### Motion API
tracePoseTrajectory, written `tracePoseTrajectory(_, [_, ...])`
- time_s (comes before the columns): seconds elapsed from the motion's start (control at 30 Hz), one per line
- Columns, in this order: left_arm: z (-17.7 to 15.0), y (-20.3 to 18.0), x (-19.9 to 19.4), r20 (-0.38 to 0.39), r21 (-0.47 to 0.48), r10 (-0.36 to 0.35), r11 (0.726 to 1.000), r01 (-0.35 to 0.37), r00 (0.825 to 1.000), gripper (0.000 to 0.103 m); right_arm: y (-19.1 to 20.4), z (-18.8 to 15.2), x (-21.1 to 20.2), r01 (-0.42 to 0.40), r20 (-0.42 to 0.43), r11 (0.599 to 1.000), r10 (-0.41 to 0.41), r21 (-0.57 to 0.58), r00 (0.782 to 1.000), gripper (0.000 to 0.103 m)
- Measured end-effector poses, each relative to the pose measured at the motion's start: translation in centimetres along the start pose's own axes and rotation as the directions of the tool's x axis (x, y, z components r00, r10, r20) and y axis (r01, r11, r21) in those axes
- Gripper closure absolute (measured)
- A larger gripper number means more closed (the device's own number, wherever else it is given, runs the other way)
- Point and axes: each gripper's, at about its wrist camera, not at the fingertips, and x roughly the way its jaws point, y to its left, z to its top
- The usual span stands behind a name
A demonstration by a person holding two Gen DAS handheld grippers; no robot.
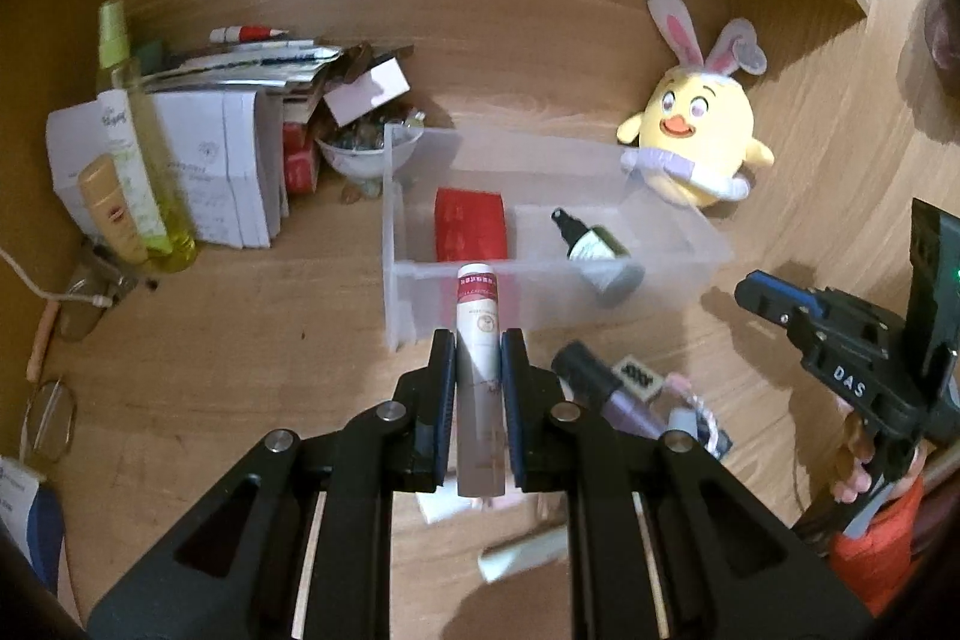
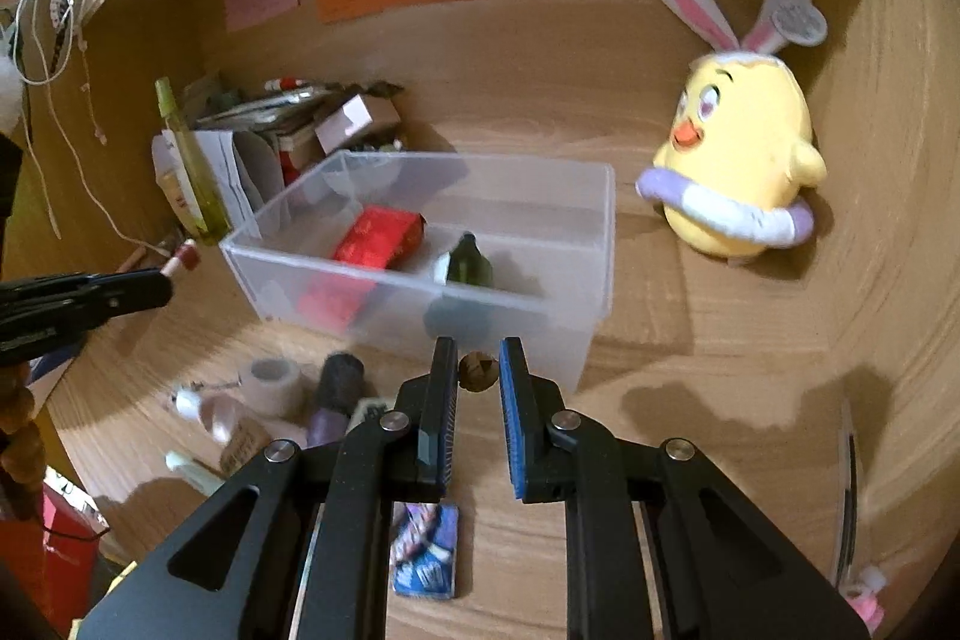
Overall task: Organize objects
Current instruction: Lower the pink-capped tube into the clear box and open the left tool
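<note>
Wooden desk (image 1: 240, 316): your left gripper (image 1: 478, 358) pinches a tube (image 1: 477, 334) lengthwise, cap toward the bin (image 1: 414, 196); your right gripper (image 2: 477, 370) pinches a small brown object (image 2: 476, 370).

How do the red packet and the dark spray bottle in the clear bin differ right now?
The red packet is flat and boxy, while the dark spray bottle is rounded with a narrow nozzle. The packet lies in the bin's left compartment; the bottle lies in the right one, across the divider. The packet is bright red all over; the bottle is dark green with a pale label. Both rest inside the clear bin.
</note>
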Motion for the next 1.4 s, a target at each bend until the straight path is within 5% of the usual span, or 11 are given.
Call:
tracePoseTrajectory(0.57, [5.9, -0.3, 3.3, 0.057, -0.001, -0.008, 1.000, 0.008, 0.998, 0.089, -0.1, 5.1, 2.0, 0.004, 0.065, 0.999, -0.002, -0.040, 0.998, 0.090])
tracePoseTrajectory(0.87, [8.6, -1.3, 5.0, 0.078, 0.012, -0.003, 1.000, 0.003, 0.997, 0.089, -1.6, 7.3, 5.2, 0.019, 0.032, 0.999, -0.017, -0.034, 0.999, 0.090])
tracePoseTrajectory(1.4, [8.5, -1.7, 12.8, -0.073, -0.014, -0.005, 1.000, 0.003, 0.997, 0.089, -2.0, 5.6, 9.3, 0.026, -0.092, 0.998, -0.031, -0.056, 0.995, 0.090])
